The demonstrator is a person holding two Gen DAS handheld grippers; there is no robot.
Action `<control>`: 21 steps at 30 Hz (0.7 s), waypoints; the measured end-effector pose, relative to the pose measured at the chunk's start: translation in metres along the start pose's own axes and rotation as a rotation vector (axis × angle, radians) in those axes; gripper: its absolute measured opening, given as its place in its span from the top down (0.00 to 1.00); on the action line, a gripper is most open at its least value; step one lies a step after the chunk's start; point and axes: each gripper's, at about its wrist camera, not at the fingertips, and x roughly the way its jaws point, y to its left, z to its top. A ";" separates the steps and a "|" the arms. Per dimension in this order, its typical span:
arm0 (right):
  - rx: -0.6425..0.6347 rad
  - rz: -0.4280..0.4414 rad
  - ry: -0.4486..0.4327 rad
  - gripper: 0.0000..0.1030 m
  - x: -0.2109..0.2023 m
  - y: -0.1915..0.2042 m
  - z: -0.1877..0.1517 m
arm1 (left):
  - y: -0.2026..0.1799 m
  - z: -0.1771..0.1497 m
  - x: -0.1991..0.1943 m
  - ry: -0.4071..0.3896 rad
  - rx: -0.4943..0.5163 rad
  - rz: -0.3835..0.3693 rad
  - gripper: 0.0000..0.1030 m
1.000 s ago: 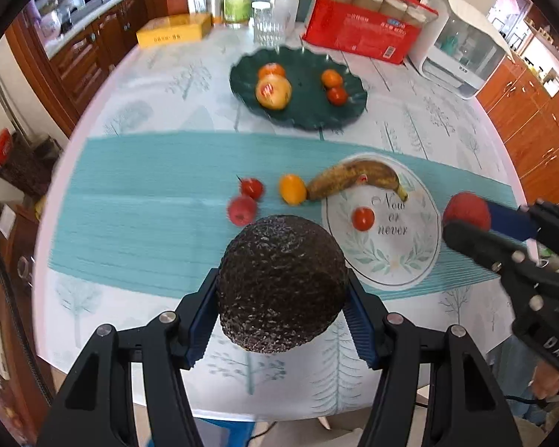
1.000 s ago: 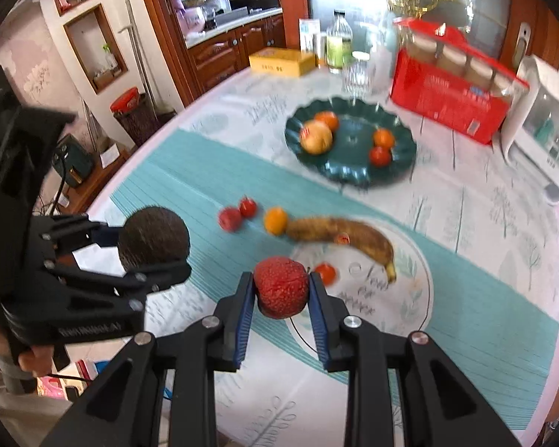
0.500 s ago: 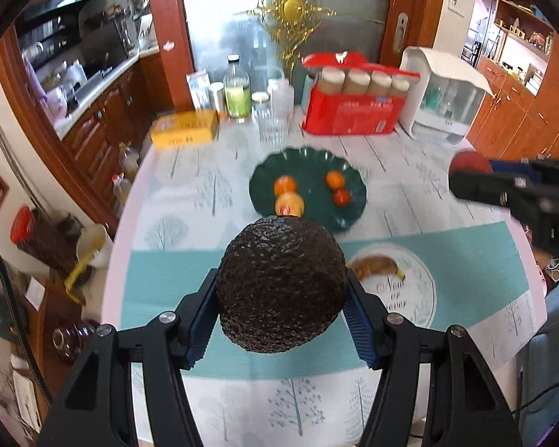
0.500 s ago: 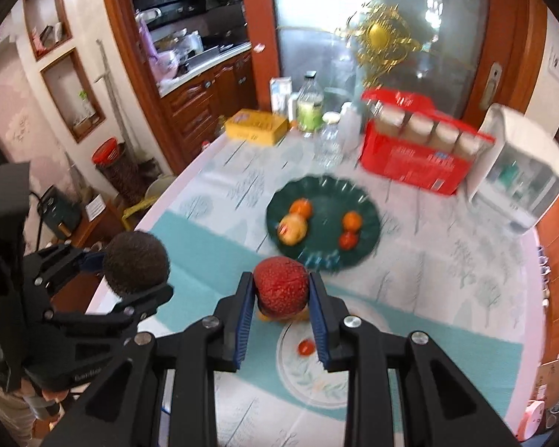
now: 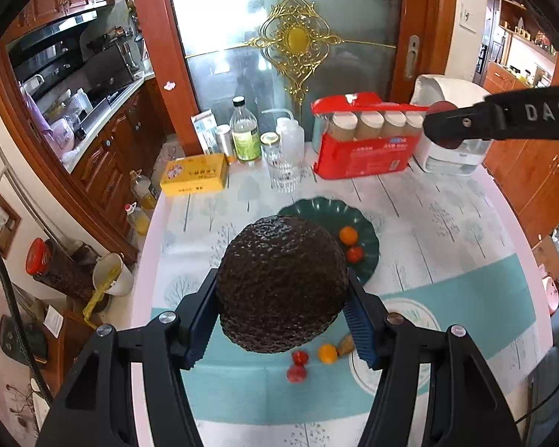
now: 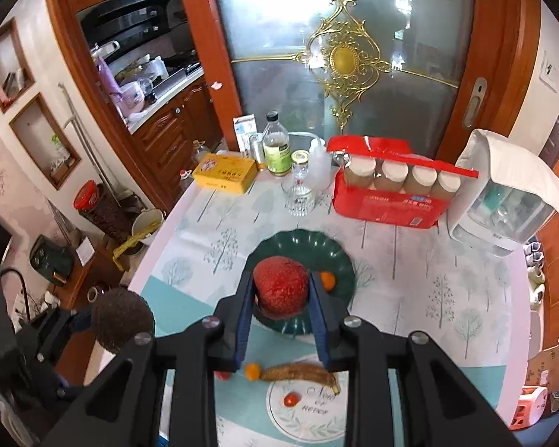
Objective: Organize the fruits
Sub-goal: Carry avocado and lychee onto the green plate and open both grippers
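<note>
Both grippers have risen, left gripper (image 5: 281,329) clasping avocado (image 5: 281,284).

"DAS" on the right claw's (image 5: 443,126) black arm; "never" on the white plate (image 6: 279,417).

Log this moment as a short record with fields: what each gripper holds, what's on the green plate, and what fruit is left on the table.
left gripper: shut on dark bumpy avocado
right gripper: shut on red rough-skinned lychee
scalloped dark green plate: small orange fruit, small red fruit; rest hidden behind the avocado
round white printed placemat: brown overripe banana partly on it, small red tomato
teal table runner: orange fruit and red fruits near the banana
</note>
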 end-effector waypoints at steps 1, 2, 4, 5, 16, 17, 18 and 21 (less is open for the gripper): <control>-0.003 -0.003 0.000 0.72 0.004 -0.002 0.005 | -0.001 0.006 0.004 0.000 -0.004 0.004 0.41; -0.015 -0.018 0.001 0.72 0.011 -0.006 0.011 | -0.004 0.010 0.008 -0.001 -0.007 0.007 0.41; -0.033 -0.030 0.012 0.72 0.026 -0.012 0.018 | -0.009 0.017 0.019 0.003 -0.019 0.008 0.41; -0.043 -0.033 0.023 0.72 0.036 -0.015 0.020 | -0.012 0.021 0.029 0.015 -0.029 0.003 0.41; -0.132 -0.019 0.160 0.72 0.155 -0.056 0.013 | -0.036 0.022 0.161 0.155 -0.150 -0.027 0.41; -0.131 -0.013 0.176 0.72 0.169 -0.062 0.011 | -0.038 0.020 0.171 0.168 -0.165 -0.036 0.41; -0.130 -0.006 0.188 0.72 0.179 -0.066 0.010 | -0.041 0.018 0.181 0.179 -0.178 -0.044 0.41; -0.123 0.018 0.230 0.72 0.212 -0.077 0.004 | -0.053 0.011 0.215 0.208 -0.178 -0.044 0.41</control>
